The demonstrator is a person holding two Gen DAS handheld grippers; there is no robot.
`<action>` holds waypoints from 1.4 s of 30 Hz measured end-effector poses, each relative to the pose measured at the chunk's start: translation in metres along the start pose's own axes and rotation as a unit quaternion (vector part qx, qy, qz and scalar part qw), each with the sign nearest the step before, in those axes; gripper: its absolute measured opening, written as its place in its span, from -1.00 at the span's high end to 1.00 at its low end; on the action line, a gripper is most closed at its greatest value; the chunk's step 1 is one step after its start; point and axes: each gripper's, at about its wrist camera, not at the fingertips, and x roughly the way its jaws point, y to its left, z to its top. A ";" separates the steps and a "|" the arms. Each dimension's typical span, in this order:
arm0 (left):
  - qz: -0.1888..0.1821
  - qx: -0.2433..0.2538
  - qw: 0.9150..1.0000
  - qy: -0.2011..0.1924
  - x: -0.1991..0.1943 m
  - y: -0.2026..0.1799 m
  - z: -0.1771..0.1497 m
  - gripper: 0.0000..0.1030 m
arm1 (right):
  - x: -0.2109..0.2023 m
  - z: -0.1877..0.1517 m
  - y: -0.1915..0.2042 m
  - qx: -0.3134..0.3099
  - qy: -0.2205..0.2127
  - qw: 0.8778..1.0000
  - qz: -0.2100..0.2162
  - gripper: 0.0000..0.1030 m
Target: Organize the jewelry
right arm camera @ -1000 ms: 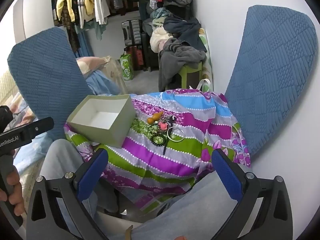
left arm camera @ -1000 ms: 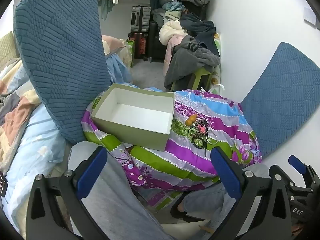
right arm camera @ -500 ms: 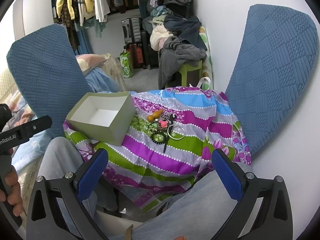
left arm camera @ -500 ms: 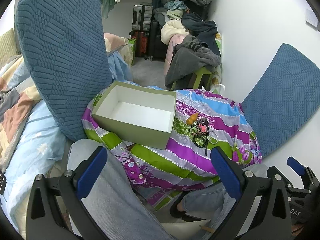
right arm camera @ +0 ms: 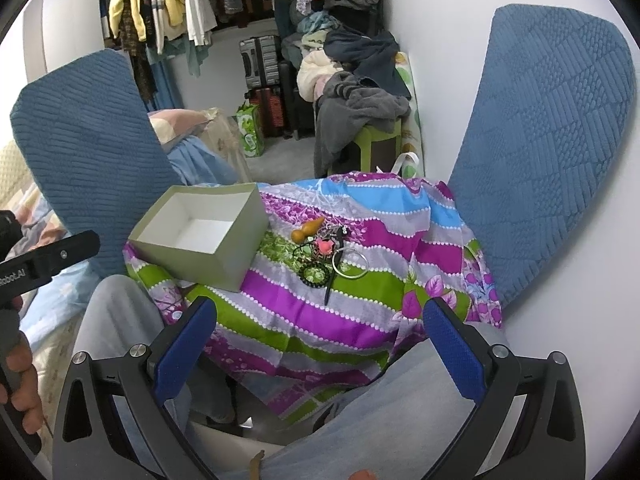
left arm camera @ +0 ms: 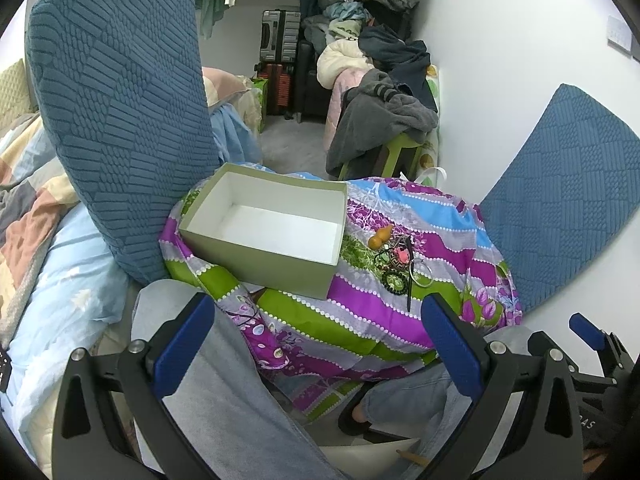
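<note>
Overhead, both the left gripper [left arm camera: 316, 340] and right gripper [right arm camera: 320, 344] gape wide, empty; the jewelry pile [right arm camera: 328, 252] (tangled) lies at three o'clock of the green box [right arm camera: 200, 236].

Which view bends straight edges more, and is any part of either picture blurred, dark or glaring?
Left wrist view: the fisheye bows the blue cushion, corners go black, light is soft and even, and the box looks sharp. Right wrist view: equal bowing on its right cushion, no glare, and the jewelry pile is crisp.
</note>
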 end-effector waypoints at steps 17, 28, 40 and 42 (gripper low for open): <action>-0.006 0.001 1.000 -0.001 0.008 -0.002 0.003 -0.99 | 0.012 -0.004 -0.008 0.008 -0.006 1.000 -0.015 -1.00; -0.009 0.006 1.000 0.008 0.015 -0.003 0.006 -0.99 | 0.009 -0.002 -0.012 0.014 -0.012 1.000 -0.004 -0.97; -0.015 0.013 1.000 0.017 0.022 -0.010 0.006 -0.99 | 0.008 -0.004 -0.016 0.020 -0.016 1.000 0.000 -0.86; -0.018 0.011 1.000 0.021 0.024 -0.010 0.005 -0.99 | 0.008 -0.004 -0.018 0.021 -0.019 1.000 -0.001 -0.86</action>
